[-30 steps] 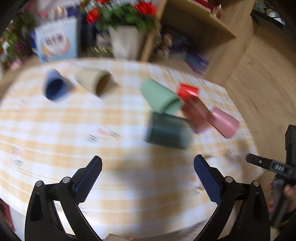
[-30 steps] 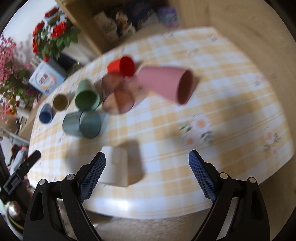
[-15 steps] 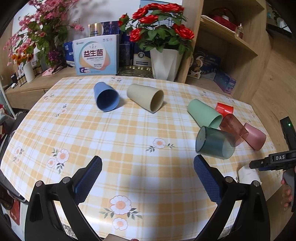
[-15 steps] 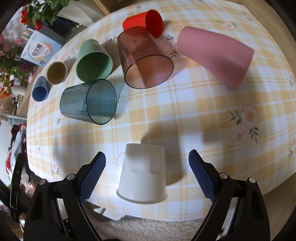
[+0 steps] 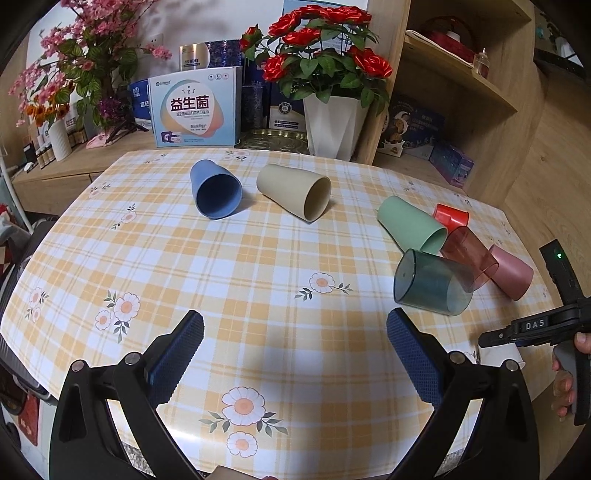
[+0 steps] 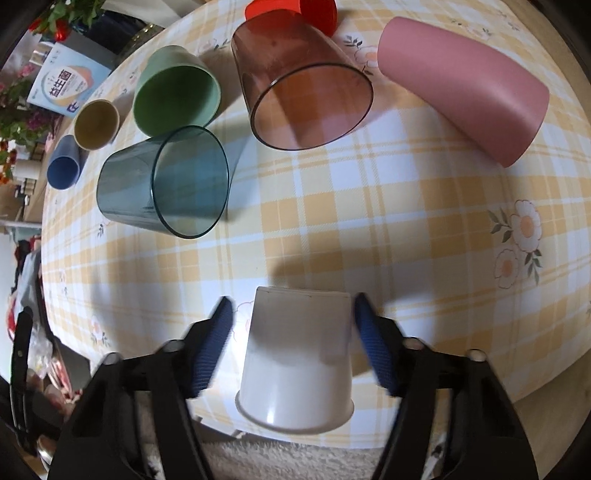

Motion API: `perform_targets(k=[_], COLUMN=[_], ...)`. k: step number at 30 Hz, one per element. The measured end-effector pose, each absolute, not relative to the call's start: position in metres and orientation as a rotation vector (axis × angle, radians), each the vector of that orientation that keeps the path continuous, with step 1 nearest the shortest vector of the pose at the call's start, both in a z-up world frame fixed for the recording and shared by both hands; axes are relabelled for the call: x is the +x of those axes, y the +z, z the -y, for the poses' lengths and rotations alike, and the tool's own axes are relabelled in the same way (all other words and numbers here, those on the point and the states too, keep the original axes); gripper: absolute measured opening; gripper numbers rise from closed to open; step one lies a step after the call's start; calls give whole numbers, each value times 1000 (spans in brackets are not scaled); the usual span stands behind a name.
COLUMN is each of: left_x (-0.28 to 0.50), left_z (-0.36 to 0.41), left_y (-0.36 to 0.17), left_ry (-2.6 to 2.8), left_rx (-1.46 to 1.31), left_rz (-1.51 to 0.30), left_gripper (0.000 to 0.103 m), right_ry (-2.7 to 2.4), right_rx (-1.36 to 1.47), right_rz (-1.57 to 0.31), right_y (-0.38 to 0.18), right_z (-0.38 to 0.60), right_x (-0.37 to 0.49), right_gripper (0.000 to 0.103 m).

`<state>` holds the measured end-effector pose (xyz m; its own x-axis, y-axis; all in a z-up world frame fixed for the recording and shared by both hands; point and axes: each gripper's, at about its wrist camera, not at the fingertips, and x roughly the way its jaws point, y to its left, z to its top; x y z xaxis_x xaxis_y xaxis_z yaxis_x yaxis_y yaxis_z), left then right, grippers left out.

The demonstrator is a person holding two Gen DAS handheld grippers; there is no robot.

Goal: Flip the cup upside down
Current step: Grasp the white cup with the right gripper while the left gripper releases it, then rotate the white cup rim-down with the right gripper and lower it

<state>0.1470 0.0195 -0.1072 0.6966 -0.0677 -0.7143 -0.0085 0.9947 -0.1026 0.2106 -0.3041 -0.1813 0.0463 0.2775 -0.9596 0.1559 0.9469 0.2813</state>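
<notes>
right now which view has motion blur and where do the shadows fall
Right wrist view: the right gripper fingers are smeared by motion, the white cup between them sharp, its shadow cast beyond it. Left wrist view: sharp throughout, fisheye bending the table edge.

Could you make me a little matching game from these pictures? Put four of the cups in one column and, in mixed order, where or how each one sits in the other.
Cups:
1. white cup
2. blue cup
3. teal see-through cup
4. red cup

Where or how:
A. farthest cup from the right gripper, beside the beige cup
B. on its side, just in front of the green cup
C. between the right gripper's open jaws, at the table edge
D. half hidden behind the brown see-through cup

Pairs: 1-C, 2-A, 3-B, 4-D
</notes>
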Motion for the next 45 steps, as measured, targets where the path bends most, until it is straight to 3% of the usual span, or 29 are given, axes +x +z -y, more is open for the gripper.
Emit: perform_targets(k=[6,22,29,45], left_x=[146,145,143,142], left_z=[-14,-1,1,-1], left_y=[-109,-110,-109,-113], left_ry=[-36,-39,-33,-27], left_rx=[-94,-75,-64,-74], left_rz=[-805,-809,-806,-815], left_gripper=[97,97,97,97], right_ry=[116,63,-24,-50], right_rx=[385,126,-13,-20], right_rz=[-1478,-1034,-982,-987], right_y=[-176,-127,-134,-150], right_z=[313,314,307,302], right_x=[204,144,144,153], right_gripper=[52,52,52,52])
